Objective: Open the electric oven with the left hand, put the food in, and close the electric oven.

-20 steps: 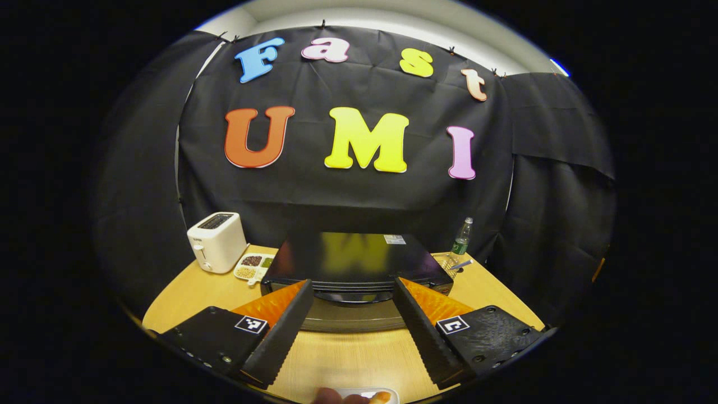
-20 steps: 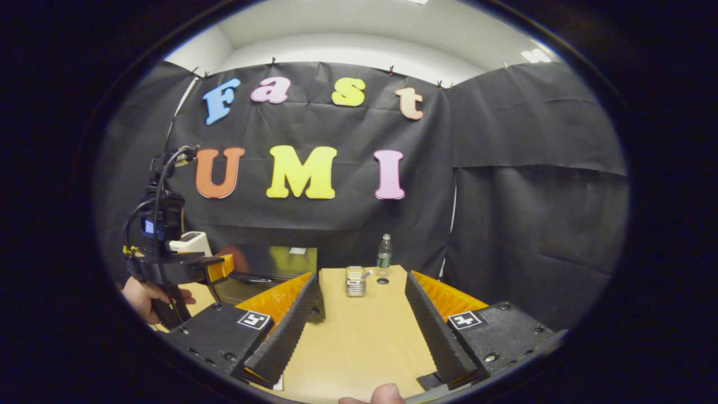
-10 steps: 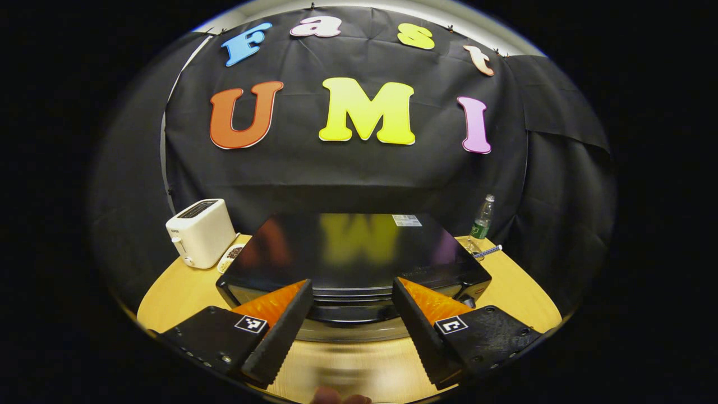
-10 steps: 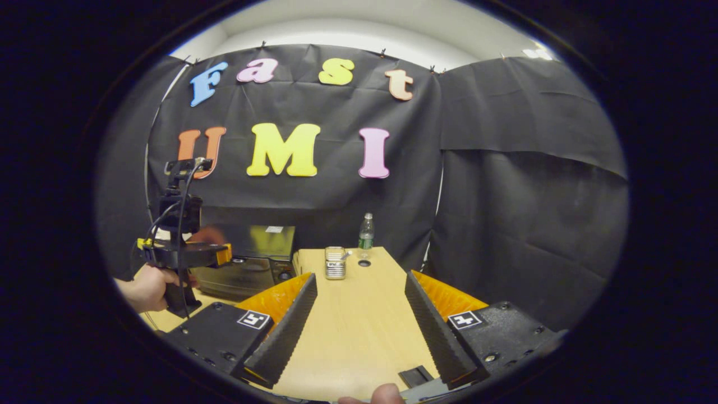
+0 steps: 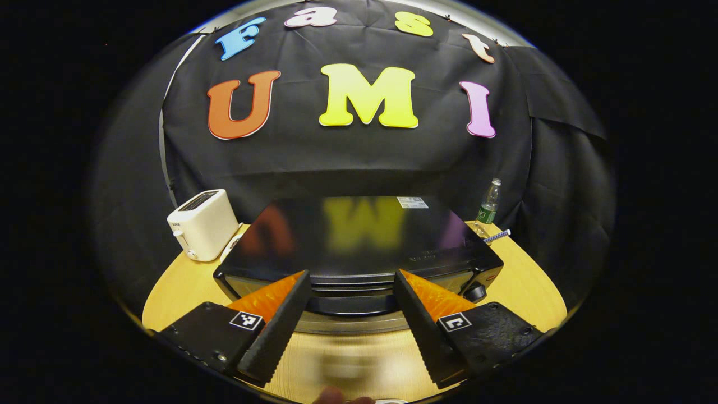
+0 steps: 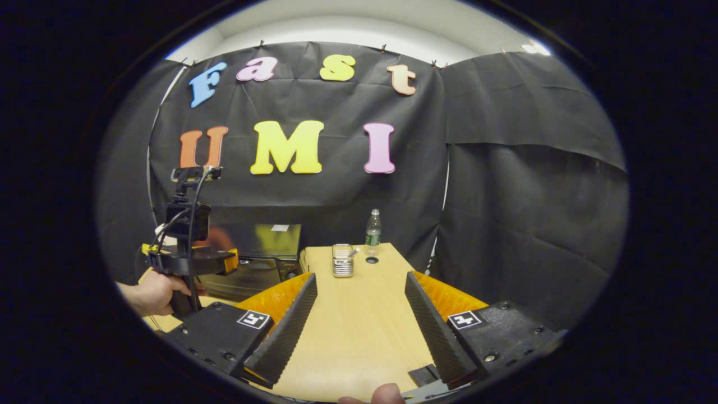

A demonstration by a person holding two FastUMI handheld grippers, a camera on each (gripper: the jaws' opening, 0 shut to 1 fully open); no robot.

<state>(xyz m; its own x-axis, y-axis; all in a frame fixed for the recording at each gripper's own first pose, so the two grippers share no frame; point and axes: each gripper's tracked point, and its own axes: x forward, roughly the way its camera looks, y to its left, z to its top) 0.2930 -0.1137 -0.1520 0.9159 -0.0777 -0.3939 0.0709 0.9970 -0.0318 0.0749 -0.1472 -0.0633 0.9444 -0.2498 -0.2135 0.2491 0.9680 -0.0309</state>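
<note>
The black electric oven (image 5: 359,241) sits at the middle of the wooden table, door closed, its dark handle (image 5: 350,303) just beyond my left gripper (image 5: 350,278). That gripper is open, with one finger on each side of the handle's span and nothing held. In the right gripper view the oven (image 6: 252,258) is at the left, with the left gripper (image 6: 188,261) and the hand holding it in front of it. My right gripper (image 6: 359,280) stands open over bare table, holding nothing.
A white toaster (image 5: 203,231) and a small snack tray stand left of the oven. A green-labelled bottle (image 5: 489,203) and a metal tin (image 6: 342,260) with a spoon stand at the table's far right. The table (image 6: 359,331) ends near the booth's cloth wall.
My left gripper has moved closer to the oven, which now looms larger. The right gripper has tilted slightly, with the table shifting a little in its view.
</note>
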